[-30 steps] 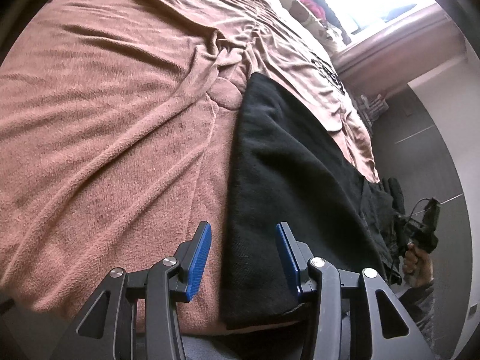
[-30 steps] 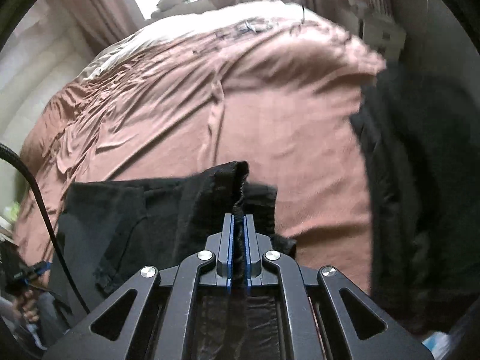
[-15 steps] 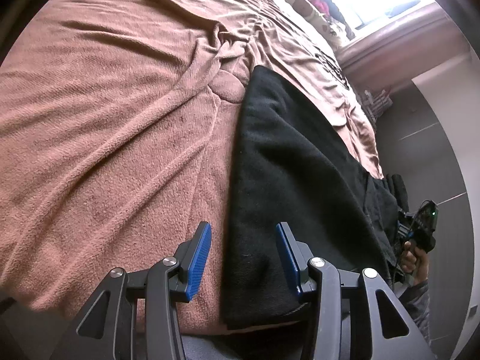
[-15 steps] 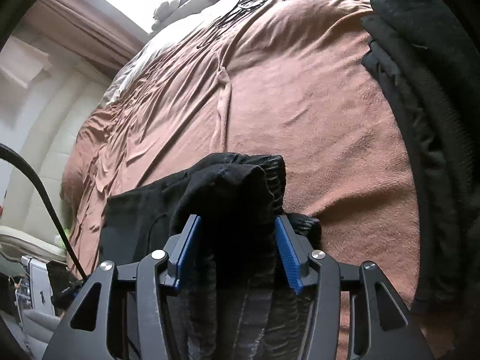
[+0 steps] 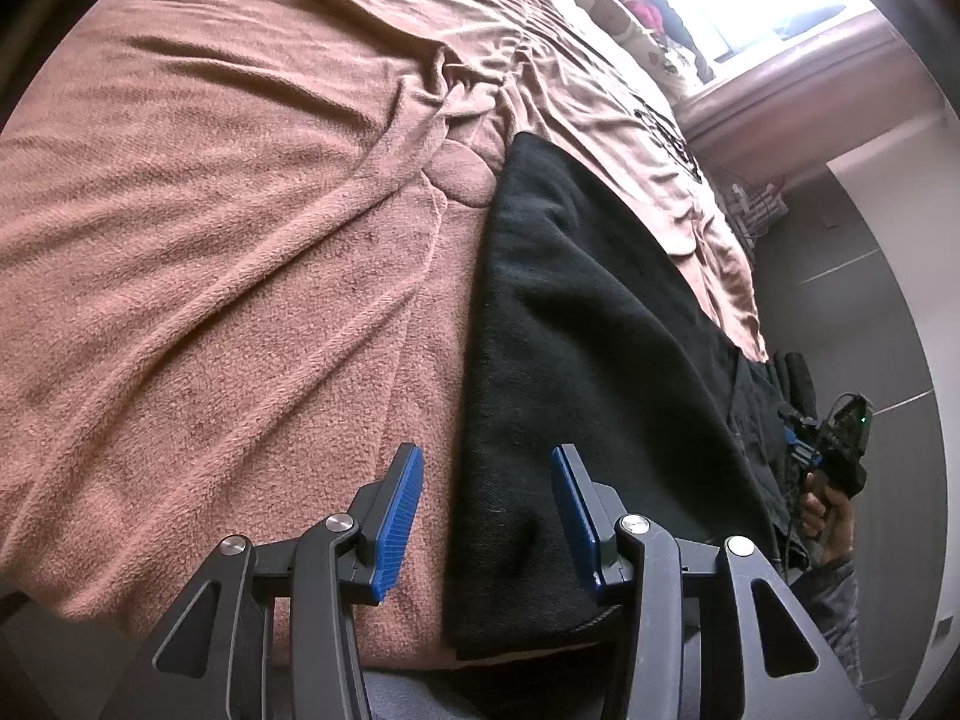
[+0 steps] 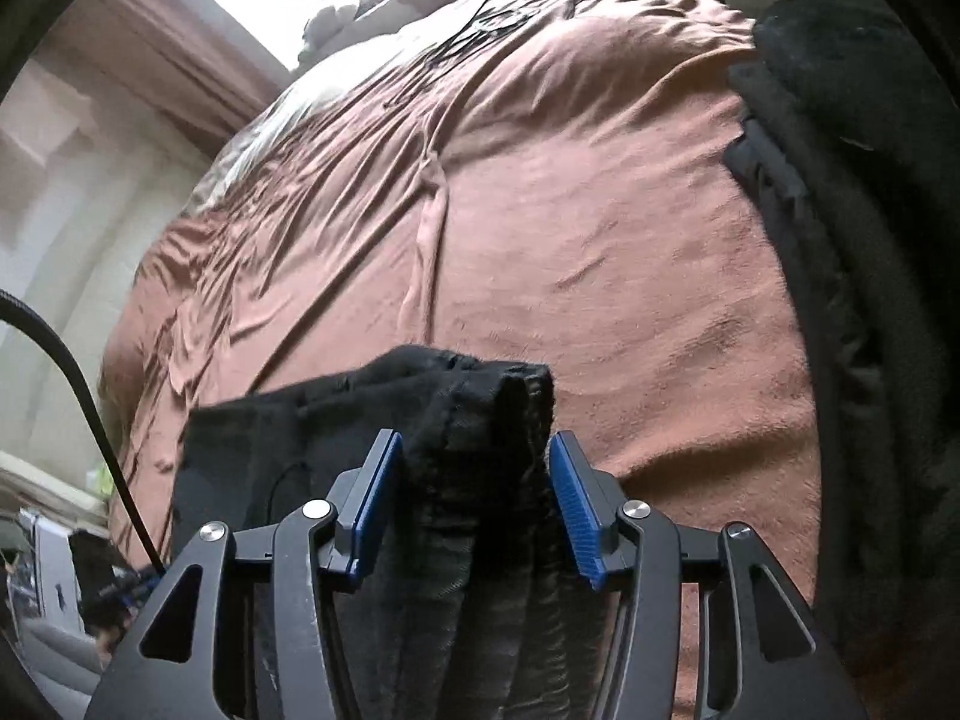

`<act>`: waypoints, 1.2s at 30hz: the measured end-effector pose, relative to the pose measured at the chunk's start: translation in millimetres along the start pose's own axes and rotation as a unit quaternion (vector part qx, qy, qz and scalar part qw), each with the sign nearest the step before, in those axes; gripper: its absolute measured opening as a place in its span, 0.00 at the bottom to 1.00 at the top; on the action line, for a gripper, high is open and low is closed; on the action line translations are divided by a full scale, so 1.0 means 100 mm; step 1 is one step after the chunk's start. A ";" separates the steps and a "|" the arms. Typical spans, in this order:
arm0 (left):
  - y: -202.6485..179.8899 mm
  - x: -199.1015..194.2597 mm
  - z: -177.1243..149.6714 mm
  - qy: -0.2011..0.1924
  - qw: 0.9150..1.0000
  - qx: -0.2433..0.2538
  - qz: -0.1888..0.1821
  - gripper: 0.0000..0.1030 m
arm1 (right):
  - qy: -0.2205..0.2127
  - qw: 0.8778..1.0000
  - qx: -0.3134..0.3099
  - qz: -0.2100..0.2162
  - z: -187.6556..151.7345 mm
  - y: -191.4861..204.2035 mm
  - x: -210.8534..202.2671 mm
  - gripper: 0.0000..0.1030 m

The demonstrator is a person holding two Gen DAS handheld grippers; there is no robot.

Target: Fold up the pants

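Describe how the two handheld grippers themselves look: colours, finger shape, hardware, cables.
Both the left gripper and right gripper have black angular linkage frames with triangular cutouts, silver pivot bolts and ribbed blue pads on two flat fingers. A black cable arcs past the right one.

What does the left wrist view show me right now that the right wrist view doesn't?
Left wrist only: the long flat stretch of the black pants, the open left gripper straddling its edge, and the right gripper in the person's hand. Right wrist only: a bunched fold of the pants between the right gripper's open jaws, plus a dark fabric pile. Both: the pants on the brown blanket.
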State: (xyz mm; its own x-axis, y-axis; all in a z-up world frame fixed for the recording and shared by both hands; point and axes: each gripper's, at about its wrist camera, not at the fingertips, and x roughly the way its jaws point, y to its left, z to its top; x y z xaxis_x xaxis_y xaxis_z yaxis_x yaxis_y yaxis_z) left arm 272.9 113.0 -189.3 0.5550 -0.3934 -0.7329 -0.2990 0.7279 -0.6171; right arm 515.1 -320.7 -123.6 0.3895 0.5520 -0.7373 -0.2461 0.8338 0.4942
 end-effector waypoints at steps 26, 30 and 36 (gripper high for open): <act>-0.13 0.15 -0.05 0.042 0.998 0.042 0.013 0.46 | -0.001 0.993 -0.052 -0.108 0.16 0.21 0.03 0.04; -0.10 0.14 -0.04 0.042 0.998 0.035 0.006 0.46 | -0.019 0.992 -0.047 -0.118 0.12 0.28 -0.14 0.29; -0.10 0.14 -0.04 0.042 0.998 0.036 0.005 0.46 | -0.031 0.991 -0.095 -0.091 -0.06 0.65 -0.48 0.45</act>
State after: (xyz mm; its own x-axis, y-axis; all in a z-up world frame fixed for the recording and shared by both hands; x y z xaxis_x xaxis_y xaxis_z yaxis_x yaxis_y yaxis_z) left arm 280.4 97.8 -194.6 0.4837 -0.4290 -0.7629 -0.2471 0.7693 -0.5892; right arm 475.1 -292.7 -59.2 0.4955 0.3949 -0.7737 -0.3263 0.9101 0.2555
